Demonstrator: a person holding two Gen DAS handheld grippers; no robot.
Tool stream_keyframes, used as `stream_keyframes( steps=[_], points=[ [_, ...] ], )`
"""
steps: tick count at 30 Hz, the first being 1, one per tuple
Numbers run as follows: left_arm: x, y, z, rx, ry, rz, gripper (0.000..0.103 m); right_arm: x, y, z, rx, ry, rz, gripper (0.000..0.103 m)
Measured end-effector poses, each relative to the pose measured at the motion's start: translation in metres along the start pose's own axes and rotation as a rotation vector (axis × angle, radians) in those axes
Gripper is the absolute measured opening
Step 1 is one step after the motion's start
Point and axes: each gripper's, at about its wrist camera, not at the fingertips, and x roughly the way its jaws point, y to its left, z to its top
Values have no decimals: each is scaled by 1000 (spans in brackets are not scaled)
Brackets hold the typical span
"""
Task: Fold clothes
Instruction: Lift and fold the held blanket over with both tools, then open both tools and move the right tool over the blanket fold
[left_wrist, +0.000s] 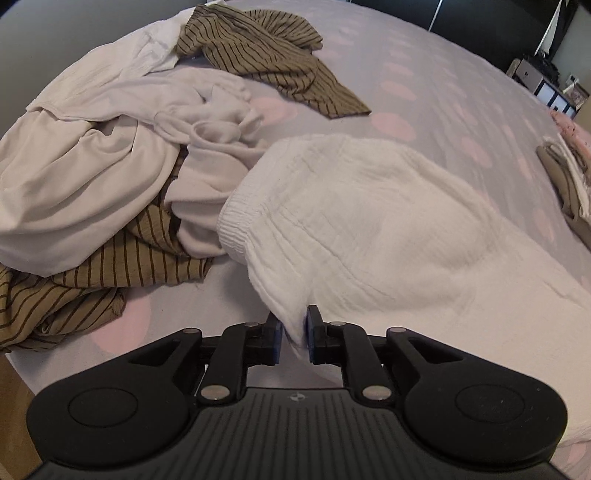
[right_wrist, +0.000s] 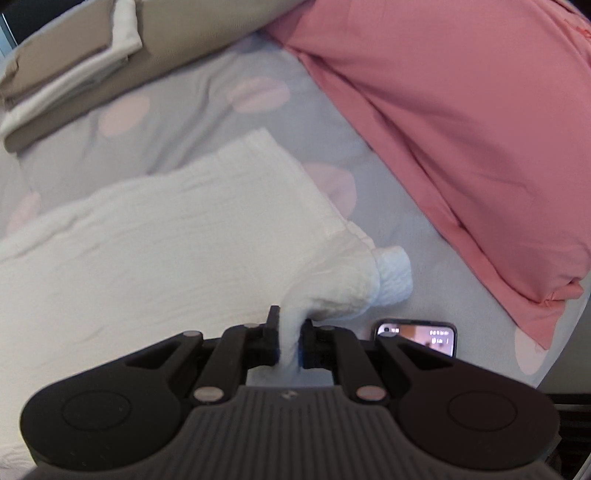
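Note:
A white crinkled garment with an elastic waistband (left_wrist: 369, 221) lies stretched across the bed. My left gripper (left_wrist: 293, 332) is shut on its near edge, close below the waistband. The same white garment (right_wrist: 166, 240) fills the left of the right wrist view. My right gripper (right_wrist: 290, 341) is shut on a bunched corner of it at the hem end, near the bed's edge. A pile of unfolded white and olive striped clothes (left_wrist: 110, 166) lies left of the garment.
The bed has a grey sheet with pink dots (left_wrist: 443, 92). A pink pillow (right_wrist: 461, 129) lies to the right. Folded beige and white clothes (right_wrist: 74, 55) sit at the far left. A phone (right_wrist: 417, 336) lies beside my right gripper.

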Motion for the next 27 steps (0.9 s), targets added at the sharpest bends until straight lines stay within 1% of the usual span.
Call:
stream_keyframes(
  steps=[1,2,3,4,5,6,8,11,14,16,20,23,26,27],
  points=[
    [-1,1,0,1,0,4,17,1,-1,-2,-6,4,-3,14],
    [-1,1,-1,3,0,8,20,1,-1,-3,-15,8,-5,14],
    [-2,3,0,-3,10,6,29,2,-1,-4,-29,13,-9,18],
    [-3,6,1,-10,20,3,37,1,-2,-5,-39,21,-18,28],
    [-5,8,2,-21,31,0,40,-1,-3,-5,-45,23,-37,37],
    [-8,11,2,-25,31,-7,41,-4,-5,-6,-51,20,-56,49],
    [-15,16,4,-34,30,-22,42,-10,-9,-6,-56,19,-83,50],
    [-24,25,7,-62,-8,-16,49,-20,-13,-7,-51,7,-97,51],
    [-19,33,8,-94,2,-6,49,-34,-4,-6,-86,-25,-110,53],
    [-13,36,8,-111,10,-25,49,-46,6,-5,-116,-62,-107,57],
    [-5,36,9,-145,-22,-102,49,-68,45,-7,-212,-134,-35,58],
    [3,32,13,-150,-30,-115,49,-75,83,-12,-286,-147,52,59],
    [13,27,15,-143,-32,-125,47,-75,127,-21,-384,-136,134,59],
    [16,25,16,-139,-30,-129,43,-75,142,-26,-418,-131,157,59]
  ],
)
